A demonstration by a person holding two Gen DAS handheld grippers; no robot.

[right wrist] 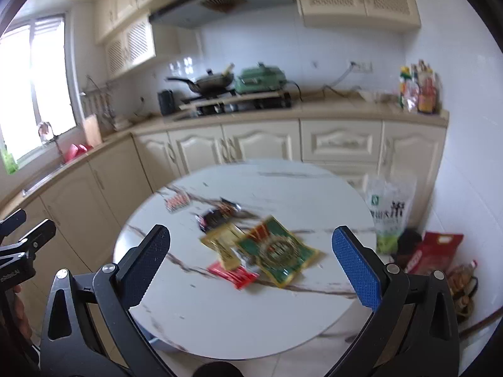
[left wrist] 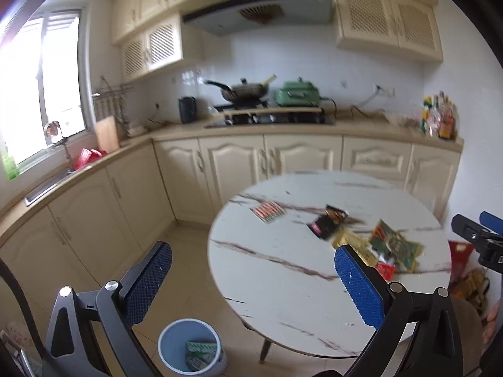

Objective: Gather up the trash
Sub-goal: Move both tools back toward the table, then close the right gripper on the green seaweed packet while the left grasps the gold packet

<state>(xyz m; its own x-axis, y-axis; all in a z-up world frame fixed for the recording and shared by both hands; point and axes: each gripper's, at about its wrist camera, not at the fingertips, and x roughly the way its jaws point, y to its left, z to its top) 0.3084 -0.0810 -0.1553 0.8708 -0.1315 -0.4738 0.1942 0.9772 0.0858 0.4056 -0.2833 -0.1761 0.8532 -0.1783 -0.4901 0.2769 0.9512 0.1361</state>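
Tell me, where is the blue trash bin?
The blue trash bin stands on the floor at the bottom of the left wrist view, just left of the round marble table and its leg, with some wrappers already inside it.

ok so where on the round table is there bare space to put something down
The near part of the round table, from the rim up to the red wrapper, is bare. So is the far strip toward the cabinets. The middle is crowded: green packet, gold packet and black wrapper overlap, with a striped packet apart at the far left.
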